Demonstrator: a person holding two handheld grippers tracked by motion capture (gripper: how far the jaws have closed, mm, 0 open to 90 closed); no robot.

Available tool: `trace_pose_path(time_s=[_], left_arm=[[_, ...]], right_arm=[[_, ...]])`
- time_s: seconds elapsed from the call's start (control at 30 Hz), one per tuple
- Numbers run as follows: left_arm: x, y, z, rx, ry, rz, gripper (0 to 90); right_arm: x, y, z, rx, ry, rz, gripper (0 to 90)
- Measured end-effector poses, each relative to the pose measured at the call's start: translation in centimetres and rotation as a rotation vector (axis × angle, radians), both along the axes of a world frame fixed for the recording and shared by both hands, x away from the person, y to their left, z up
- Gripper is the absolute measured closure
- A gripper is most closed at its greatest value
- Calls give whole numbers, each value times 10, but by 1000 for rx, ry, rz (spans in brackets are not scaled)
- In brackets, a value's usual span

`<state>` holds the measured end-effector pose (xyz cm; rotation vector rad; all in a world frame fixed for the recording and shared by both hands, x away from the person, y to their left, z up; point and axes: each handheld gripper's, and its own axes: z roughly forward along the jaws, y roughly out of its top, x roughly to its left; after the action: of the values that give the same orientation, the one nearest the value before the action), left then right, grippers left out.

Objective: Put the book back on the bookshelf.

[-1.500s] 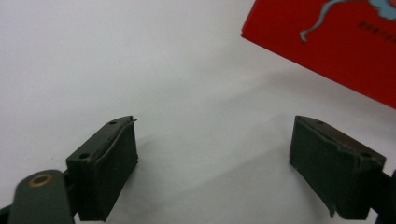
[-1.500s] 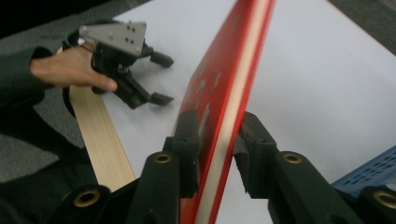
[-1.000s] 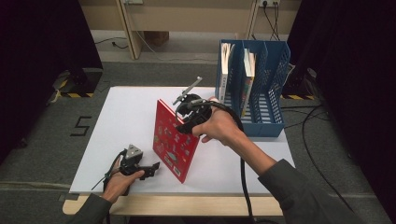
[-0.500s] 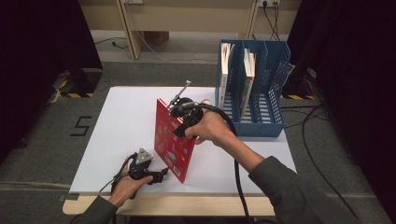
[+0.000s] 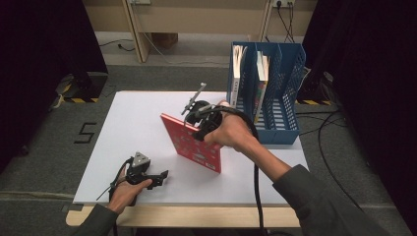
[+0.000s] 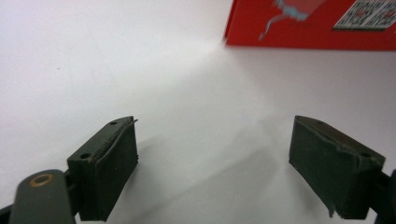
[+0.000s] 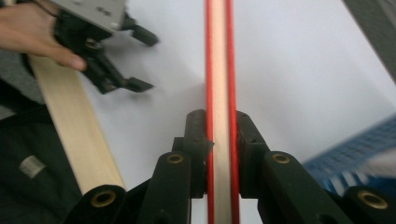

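Right hand-held gripper (image 5: 199, 129) clamped tight on the top edge of the thin red hardcover book (image 5: 194, 146), which stands tilted on the white counter (image 5: 142, 123), lower edge seemingly touching it. Left hand-held gripper (image 5: 160, 178) rests near the counter's front edge, jaws wide apart, holding nothing, just short of the book. Looks like the lift-and-carry step; next move likely needs swinging the book upright toward the blue mesh file rack (image 5: 285, 98) and lining it up with a free slot.
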<state>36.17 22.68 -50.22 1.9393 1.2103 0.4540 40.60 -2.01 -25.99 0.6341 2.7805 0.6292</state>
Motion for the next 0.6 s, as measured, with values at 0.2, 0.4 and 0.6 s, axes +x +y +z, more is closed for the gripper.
trace_pose_path(time_s=[0.2,0.4,0.6], left_arm=[[2,1,0,2,10,1,148],[3,1,-1,13,9,6,147],[3,1,-1,17,9,3,147]], right_arm=[[0,-31,1,29,24,-42,789],[7,-41,-1,71,36,-84,783],[12,-42,0,82,47,-110,769]])
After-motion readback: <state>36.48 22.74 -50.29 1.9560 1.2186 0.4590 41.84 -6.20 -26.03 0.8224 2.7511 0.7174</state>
